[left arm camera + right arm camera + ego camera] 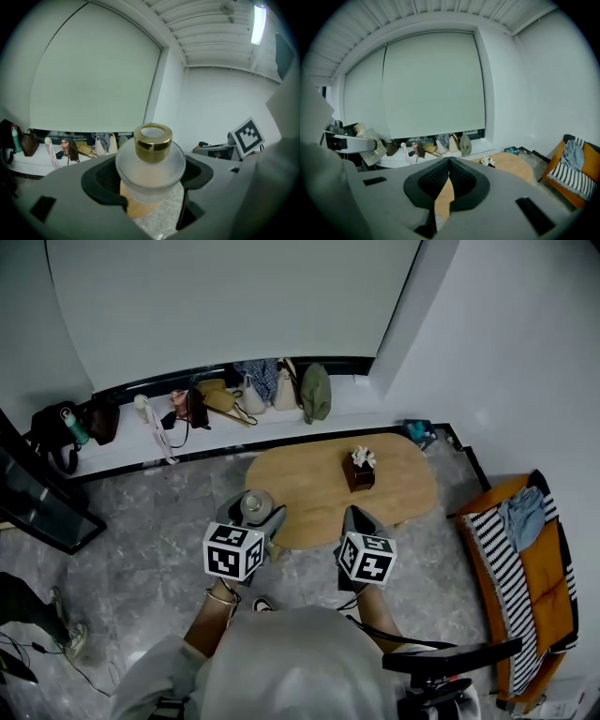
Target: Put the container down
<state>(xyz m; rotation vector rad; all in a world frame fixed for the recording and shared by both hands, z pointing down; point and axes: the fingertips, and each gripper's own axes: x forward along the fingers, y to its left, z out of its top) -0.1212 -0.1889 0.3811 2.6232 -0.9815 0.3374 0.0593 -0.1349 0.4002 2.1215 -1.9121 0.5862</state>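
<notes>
A frosted glass container (150,169) with a gold cap (153,142) sits upright between the jaws of my left gripper (151,187), which is shut on it. In the head view the container (255,506) hangs over the near left edge of the oval wooden table (309,486), held by the left gripper (249,523). In the right gripper view the container (368,140) shows at far left. My right gripper (449,168) is shut with nothing between its jaws; it hovers at the table's near edge as the right gripper (357,522) in the head view.
A small dark box with white flowers (359,470) stands on the table's far right part. Bags and bottles (225,399) line the window ledge behind. An orange chair with a striped cloth (521,563) is at the right. Grey marble floor surrounds the table.
</notes>
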